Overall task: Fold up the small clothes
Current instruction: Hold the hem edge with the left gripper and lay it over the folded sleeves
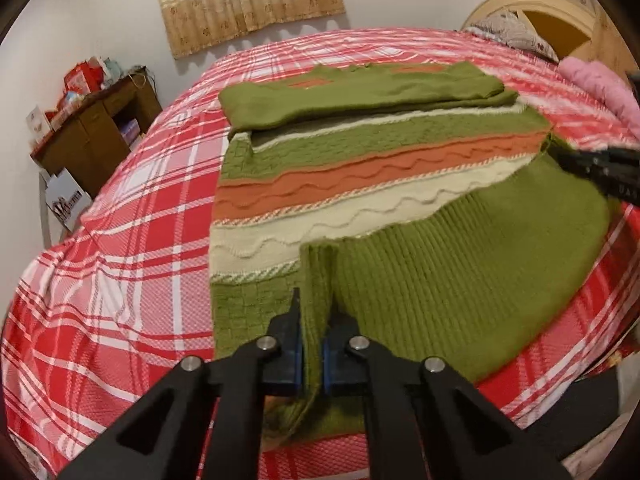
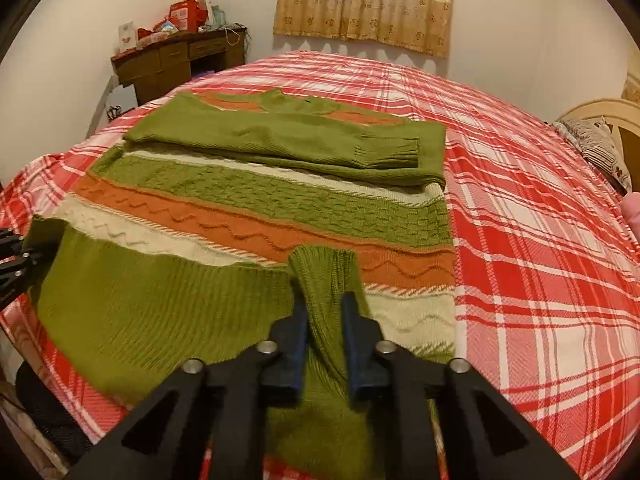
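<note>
A knit sweater (image 1: 360,168) with green, orange and cream stripes lies flat on a bed with a red plaid cover (image 1: 120,240). Its green sleeves (image 2: 288,140) are folded across the far end. The ribbed green hem (image 1: 460,272) is lifted and turned back over the stripes. In the left wrist view my left gripper (image 1: 316,320) is shut on a pinched fold of that hem. In the right wrist view my right gripper (image 2: 324,312) grips the other hem corner (image 2: 324,272), fabric bunched between its pads. Each gripper shows at the edge of the other's view: the right gripper (image 1: 592,168) and the left gripper (image 2: 12,264).
A wooden desk (image 2: 176,60) with red boxes stands by the wall beyond the bed's far left corner. A curtain (image 2: 368,0) hangs behind. To the right are a headboard (image 1: 560,20), a pillow (image 1: 508,28) and a pink blanket (image 1: 596,84). Bare plaid cover (image 2: 540,240) stretches right of the sweater.
</note>
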`<state>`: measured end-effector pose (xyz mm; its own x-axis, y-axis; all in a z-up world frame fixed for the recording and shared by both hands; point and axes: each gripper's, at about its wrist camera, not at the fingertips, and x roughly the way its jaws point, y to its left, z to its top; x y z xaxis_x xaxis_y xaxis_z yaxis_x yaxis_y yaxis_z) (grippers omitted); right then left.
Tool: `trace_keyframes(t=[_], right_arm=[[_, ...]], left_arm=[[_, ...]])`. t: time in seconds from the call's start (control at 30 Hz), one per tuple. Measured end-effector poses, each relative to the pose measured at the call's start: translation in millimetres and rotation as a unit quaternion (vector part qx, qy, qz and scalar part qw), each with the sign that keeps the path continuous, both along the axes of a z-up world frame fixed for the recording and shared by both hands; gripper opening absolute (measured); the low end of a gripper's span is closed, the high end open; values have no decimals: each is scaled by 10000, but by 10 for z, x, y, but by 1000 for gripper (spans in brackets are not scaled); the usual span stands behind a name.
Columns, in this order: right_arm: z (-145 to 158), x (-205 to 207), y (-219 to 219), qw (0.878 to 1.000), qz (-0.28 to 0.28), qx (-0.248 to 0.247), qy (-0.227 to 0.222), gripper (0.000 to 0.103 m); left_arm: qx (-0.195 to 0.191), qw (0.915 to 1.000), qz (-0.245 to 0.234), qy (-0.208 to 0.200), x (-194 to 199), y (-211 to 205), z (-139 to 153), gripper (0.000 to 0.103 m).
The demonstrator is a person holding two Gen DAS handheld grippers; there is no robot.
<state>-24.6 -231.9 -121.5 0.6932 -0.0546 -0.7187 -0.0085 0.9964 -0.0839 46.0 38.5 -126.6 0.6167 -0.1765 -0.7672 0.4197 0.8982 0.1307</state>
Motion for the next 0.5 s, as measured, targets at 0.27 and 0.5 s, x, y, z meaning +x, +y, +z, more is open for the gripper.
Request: trace_keyframes(t=[0.27,0.5], right_arm=[[276,-192,-78,9979,-202,415,-458,12],[534,-222,-51,9957,-269,481,-747,12]], left_arm=[[-185,9998,-7,-113,-36,-1,260,6],[-246,9992,-18,-307,16,-39,460,6]])
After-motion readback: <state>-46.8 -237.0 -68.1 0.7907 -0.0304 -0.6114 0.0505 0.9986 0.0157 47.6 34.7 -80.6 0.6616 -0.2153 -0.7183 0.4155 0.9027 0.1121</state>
